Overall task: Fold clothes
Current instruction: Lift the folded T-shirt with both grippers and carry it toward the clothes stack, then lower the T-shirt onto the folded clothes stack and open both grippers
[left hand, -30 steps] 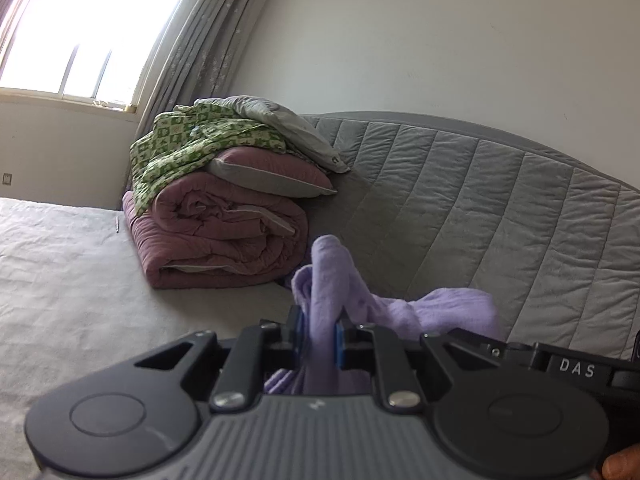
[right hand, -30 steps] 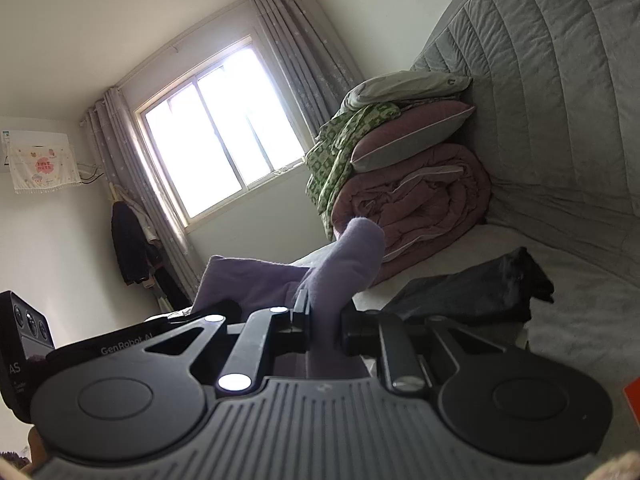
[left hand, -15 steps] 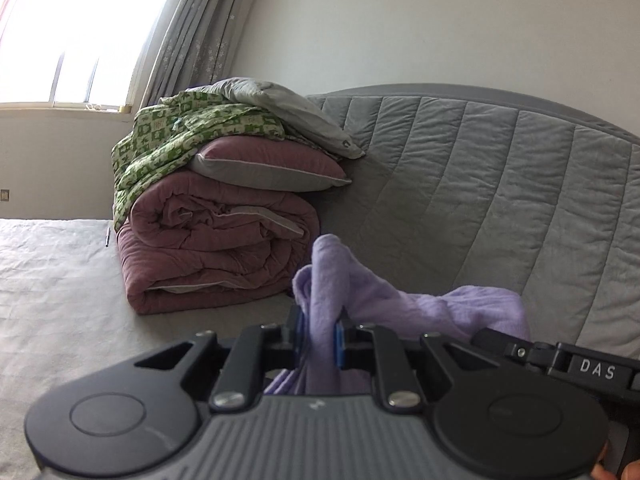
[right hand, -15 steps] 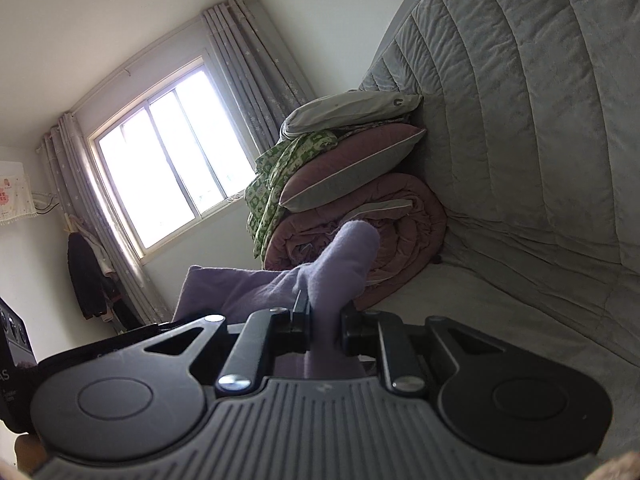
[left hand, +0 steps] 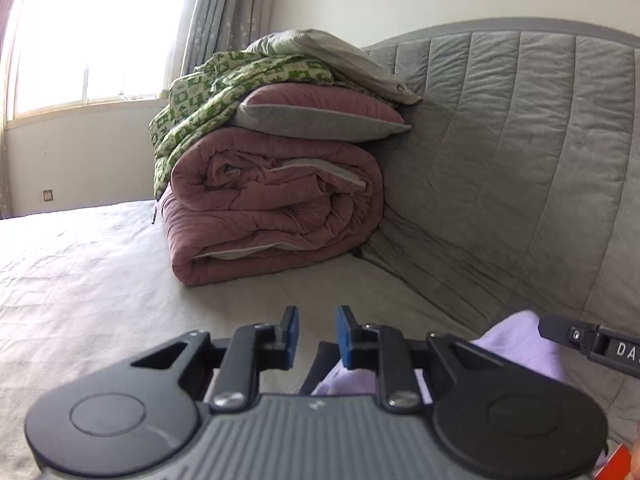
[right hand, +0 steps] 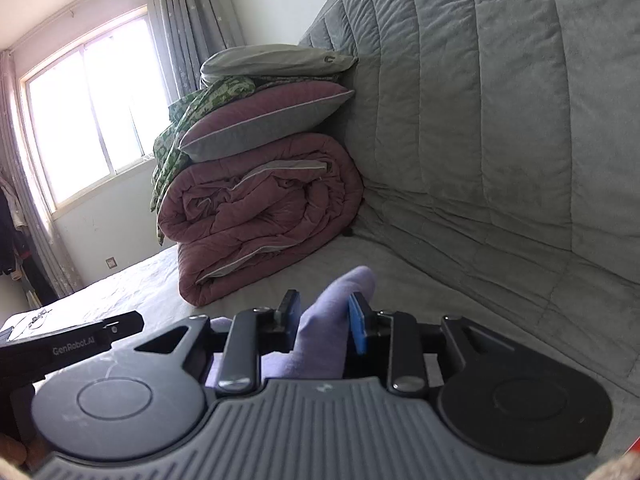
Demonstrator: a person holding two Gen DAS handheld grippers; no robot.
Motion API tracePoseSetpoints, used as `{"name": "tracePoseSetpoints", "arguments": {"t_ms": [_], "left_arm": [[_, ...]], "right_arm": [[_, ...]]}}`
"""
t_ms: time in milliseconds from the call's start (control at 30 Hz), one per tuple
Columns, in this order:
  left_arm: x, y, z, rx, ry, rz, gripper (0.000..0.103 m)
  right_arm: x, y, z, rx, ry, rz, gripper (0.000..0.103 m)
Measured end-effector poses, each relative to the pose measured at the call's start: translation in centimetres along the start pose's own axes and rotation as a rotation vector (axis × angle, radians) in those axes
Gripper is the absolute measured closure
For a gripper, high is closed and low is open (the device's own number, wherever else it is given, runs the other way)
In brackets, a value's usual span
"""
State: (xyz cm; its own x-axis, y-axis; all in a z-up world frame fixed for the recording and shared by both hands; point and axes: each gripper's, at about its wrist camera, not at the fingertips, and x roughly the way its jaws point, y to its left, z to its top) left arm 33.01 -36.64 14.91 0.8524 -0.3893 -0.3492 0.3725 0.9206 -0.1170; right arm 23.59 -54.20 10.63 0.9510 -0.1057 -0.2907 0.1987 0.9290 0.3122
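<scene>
We note the bed (left hand: 80, 280) first, pale sheet spread wide, with the quilted grey headboard (left hand: 520, 160) rising behind it. In the corner where sheet meets headboard sits a stack: a rolled pink quilt (left hand: 272, 208) at the bottom, a pink and grey pillow (left hand: 320, 114) on it, a green patterned blanket (left hand: 208, 92) draped over the window side, a grey pillow (left hand: 332, 52) on top. A bright window (right hand: 92, 108) with grey curtains (left hand: 224, 12) stands beyond. The lavender garment (right hand: 320, 340) lies low on the sheet just in front of both tools. Our left gripper (left hand: 317, 338) has its jaws opening with bare sheet between the blue pads; the garment shows only below and to the right of them, free of the pads. Our right gripper (right hand: 325, 326) also has its jaws opening; a fold of the garment stands up between them, leaning on the right blue pad and clear of the left one, so it is no longer pinched.
</scene>
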Motion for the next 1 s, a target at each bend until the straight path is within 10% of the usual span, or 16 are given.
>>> {"name": "tracePoseSetpoints", "arguments": {"t_ms": [500,1000], "left_arm": [[1.9,-0.7,-6.3,0.03,0.115,-0.034,0.097],[-0.7,-0.1,-4.1,-0.004,0.124,0.021,0.081]], "right_arm": [[1.9,1.1,-5.7,-0.174,0.09,-0.051,0.074],[-1.8,2.4,-3.3,-0.183,0.072,0.034,0.066]]}}
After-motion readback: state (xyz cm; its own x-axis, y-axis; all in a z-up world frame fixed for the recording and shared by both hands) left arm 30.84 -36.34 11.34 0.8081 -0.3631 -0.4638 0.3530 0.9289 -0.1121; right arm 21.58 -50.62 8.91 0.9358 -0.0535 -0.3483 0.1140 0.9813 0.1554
